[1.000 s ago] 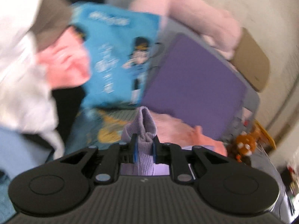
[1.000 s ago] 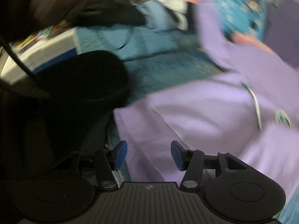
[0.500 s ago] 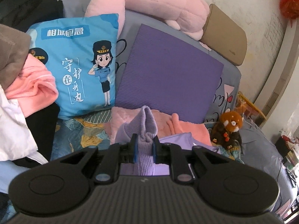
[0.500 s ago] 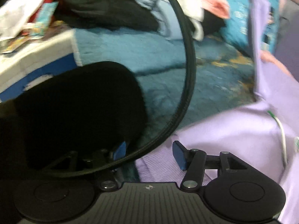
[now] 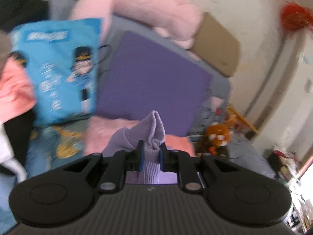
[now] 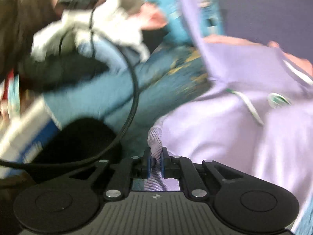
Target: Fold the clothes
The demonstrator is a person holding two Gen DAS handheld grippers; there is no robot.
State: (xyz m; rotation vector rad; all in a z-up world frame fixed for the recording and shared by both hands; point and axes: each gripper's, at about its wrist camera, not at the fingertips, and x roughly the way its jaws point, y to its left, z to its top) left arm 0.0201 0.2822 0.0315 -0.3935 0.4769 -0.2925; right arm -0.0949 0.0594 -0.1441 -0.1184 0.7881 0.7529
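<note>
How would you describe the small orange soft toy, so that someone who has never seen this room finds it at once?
Start from the large flat purple cushion leaning at the head of the bed. Go down past its lower right corner to the grey bedding; there sits the small orange plush animal with white face patches. Its neighbours are the big pale pink plush toy higher up and pink cloth; it alone is orange, furry and small.
</note>
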